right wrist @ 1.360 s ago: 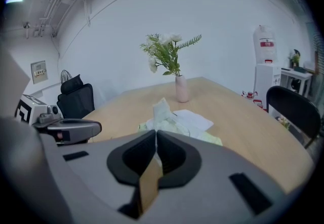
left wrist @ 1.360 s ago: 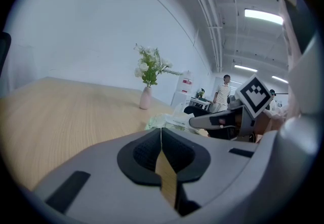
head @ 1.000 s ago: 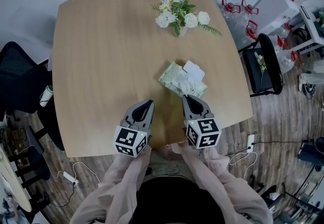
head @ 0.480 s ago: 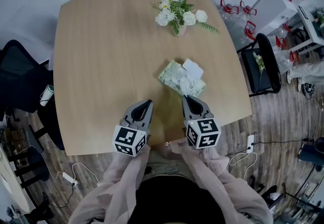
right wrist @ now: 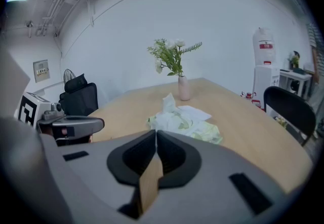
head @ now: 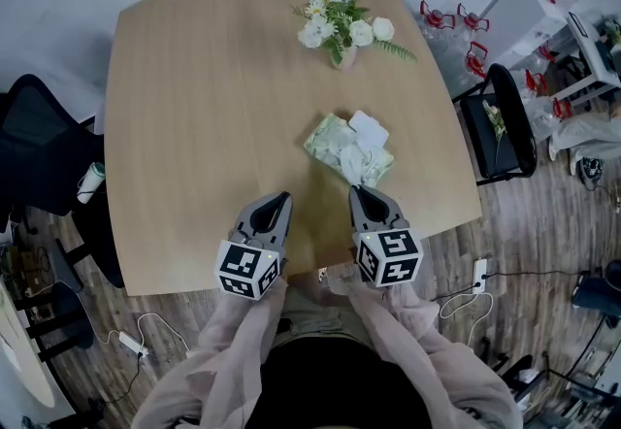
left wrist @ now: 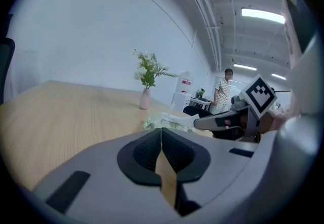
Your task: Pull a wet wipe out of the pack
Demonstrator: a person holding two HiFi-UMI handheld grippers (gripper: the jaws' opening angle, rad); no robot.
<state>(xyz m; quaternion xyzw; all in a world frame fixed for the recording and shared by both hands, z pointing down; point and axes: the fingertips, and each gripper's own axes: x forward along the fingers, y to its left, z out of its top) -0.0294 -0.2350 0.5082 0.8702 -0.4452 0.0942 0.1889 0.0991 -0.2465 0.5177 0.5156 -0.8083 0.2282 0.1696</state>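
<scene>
A vase of white flowers [head: 340, 27] stands on the wooden table [head: 194, 126]; a black chair [head: 506, 124] beside it

The left claw [head: 279, 197] and the right claw [head: 356, 190] are hanging side by side, a little apart, both pointing forward and tilting slightly down. Each is pressing its jaws together on nothing. The sleeved left forearm [head: 236, 340] and right forearm [head: 419, 332] are reaching out from the body behind them.

Green-leaf-patterned wipe pack [head: 342, 148], tan table [head: 194, 107]
</scene>
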